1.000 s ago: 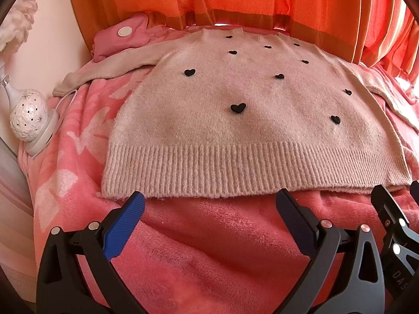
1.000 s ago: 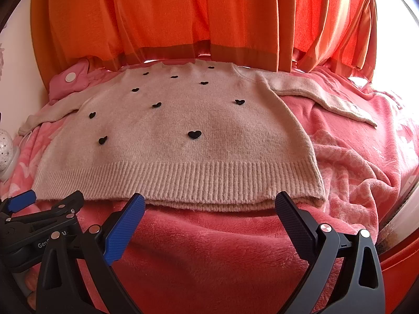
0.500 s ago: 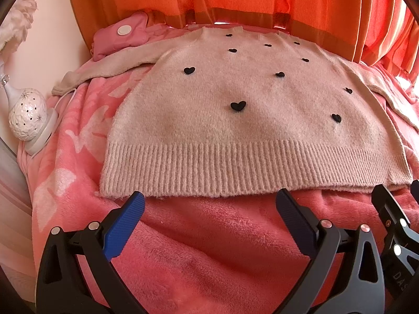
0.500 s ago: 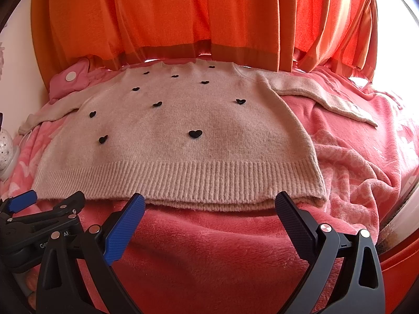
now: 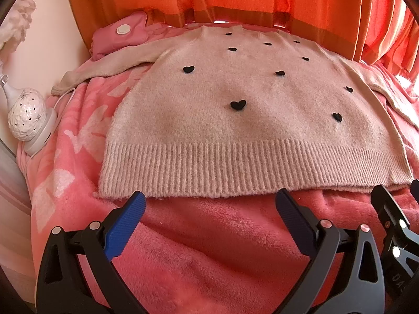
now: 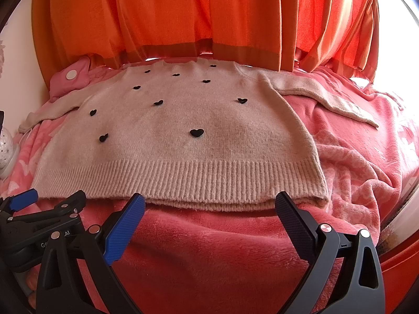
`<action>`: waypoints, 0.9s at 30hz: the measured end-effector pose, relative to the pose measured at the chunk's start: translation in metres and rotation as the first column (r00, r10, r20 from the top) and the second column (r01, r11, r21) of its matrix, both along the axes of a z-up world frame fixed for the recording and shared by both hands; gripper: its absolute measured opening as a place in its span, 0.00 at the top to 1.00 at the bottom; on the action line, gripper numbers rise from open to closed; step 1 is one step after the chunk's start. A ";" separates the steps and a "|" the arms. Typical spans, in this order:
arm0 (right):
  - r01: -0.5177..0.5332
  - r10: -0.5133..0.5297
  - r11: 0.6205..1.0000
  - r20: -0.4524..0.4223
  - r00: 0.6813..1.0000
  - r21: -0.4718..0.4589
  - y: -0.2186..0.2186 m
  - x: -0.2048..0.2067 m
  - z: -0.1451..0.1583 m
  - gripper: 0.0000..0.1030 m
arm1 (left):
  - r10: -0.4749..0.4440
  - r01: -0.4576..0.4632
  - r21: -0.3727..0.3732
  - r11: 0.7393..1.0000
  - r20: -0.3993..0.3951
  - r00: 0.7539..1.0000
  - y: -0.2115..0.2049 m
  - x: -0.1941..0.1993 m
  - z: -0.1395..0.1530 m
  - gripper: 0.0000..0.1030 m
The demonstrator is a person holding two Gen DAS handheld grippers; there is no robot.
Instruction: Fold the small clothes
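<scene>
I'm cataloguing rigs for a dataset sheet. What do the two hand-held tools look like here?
Both match: the left tool and right tool have glossy black plastic frames with triangular cut-outs and round silver pins. Each has two flat fingers with finely ribbed pads that are bright blue where lit and dark navy in shade. Partial white lettering marks the bodies. No cables or sleeves show.

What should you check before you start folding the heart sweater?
1. Sweater lies flat, front up: ok.
2. Both sleeves spread out to the sides: ok.
3. Left tool open and empty: ok.
4. Right tool open and empty: ok.
5. Both tools sit just short of the hem, not touching it: ok.
6. Lamp and its cord near the left sleeve, clear of the fold: cannot tell.
</scene>
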State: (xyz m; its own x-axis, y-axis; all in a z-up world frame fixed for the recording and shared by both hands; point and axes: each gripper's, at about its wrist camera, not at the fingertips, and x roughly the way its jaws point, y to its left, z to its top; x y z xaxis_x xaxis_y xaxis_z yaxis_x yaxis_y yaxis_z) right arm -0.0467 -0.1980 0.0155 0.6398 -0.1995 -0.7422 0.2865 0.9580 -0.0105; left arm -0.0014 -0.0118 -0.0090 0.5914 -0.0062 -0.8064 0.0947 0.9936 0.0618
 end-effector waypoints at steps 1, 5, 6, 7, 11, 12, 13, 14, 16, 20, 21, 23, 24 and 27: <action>0.000 0.000 1.000 0.000 1.000 0.001 0.000 0.000 0.000 0.05 | -0.001 0.001 0.001 1.000 0.000 1.000 0.000 0.001 0.000 0.05; -0.001 0.001 1.000 -0.001 1.000 0.000 0.000 0.000 0.000 0.05 | -0.001 0.001 0.001 1.000 -0.001 1.000 0.000 0.001 -0.001 0.05; -0.001 0.001 1.000 -0.001 1.000 0.000 0.000 0.000 0.000 0.05 | -0.001 0.001 0.002 1.000 -0.001 1.000 0.000 0.001 -0.001 0.05; -0.001 0.001 1.000 -0.001 1.000 0.000 0.000 0.000 0.000 0.05 | -0.001 0.001 0.002 1.000 0.000 1.000 0.000 0.001 -0.001 0.05; -0.002 0.002 1.000 -0.002 1.000 0.003 0.001 0.002 -0.001 0.05 | 0.000 0.000 0.002 1.000 -0.001 1.000 -0.001 0.002 -0.001 0.05; -0.002 0.002 1.000 -0.003 1.000 0.005 0.001 0.002 0.000 0.05 | -0.001 0.001 0.002 1.000 -0.002 1.000 -0.001 0.002 -0.001 0.05; -0.003 0.003 1.000 -0.004 1.000 0.012 0.000 0.002 0.000 0.05 | -0.002 0.002 -0.002 1.000 -0.002 1.000 0.000 0.002 -0.001 0.05; -0.003 0.003 1.000 -0.006 1.000 0.025 -0.003 0.002 0.001 0.05 | -0.001 0.001 -0.007 1.000 -0.001 1.000 0.000 0.003 0.000 0.05; -0.001 0.002 0.997 -0.009 1.000 0.077 -0.008 0.009 0.002 0.05 | -0.001 0.001 -0.023 1.000 0.001 1.000 0.002 0.008 0.005 0.05; 0.058 -0.067 0.989 0.065 0.996 0.139 -0.062 0.024 0.032 0.05 | -0.001 0.005 -0.064 0.998 0.063 0.998 0.009 0.030 0.029 0.05; 0.073 -0.086 0.986 0.082 0.993 0.147 -0.079 0.029 0.038 0.05 | 0.002 0.004 -0.074 0.997 0.081 0.997 0.011 0.038 0.036 0.05; 0.164 -0.182 0.976 0.128 0.975 0.142 -0.133 0.041 0.052 0.05 | 0.007 0.004 -0.095 0.995 0.110 0.994 0.014 0.057 0.047 0.05; 0.199 -0.218 0.970 0.139 0.966 0.140 -0.153 0.045 0.054 0.05 | 0.010 0.003 -0.103 0.995 0.118 0.993 0.014 0.066 0.050 0.05; 0.332 -0.351 0.932 0.131 0.927 0.149 -0.238 0.063 0.052 0.05 | 0.016 0.000 -0.131 0.991 0.123 0.992 0.017 0.100 0.056 0.05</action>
State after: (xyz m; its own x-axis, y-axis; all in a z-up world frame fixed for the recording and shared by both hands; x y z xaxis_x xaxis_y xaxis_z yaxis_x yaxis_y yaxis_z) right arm 0.0164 -0.4357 0.0678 0.6564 -0.3405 -0.6731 0.5853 0.7928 0.1697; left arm 0.0991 0.0048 0.0471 0.6869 -0.1017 -0.7196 0.0865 0.9946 -0.0581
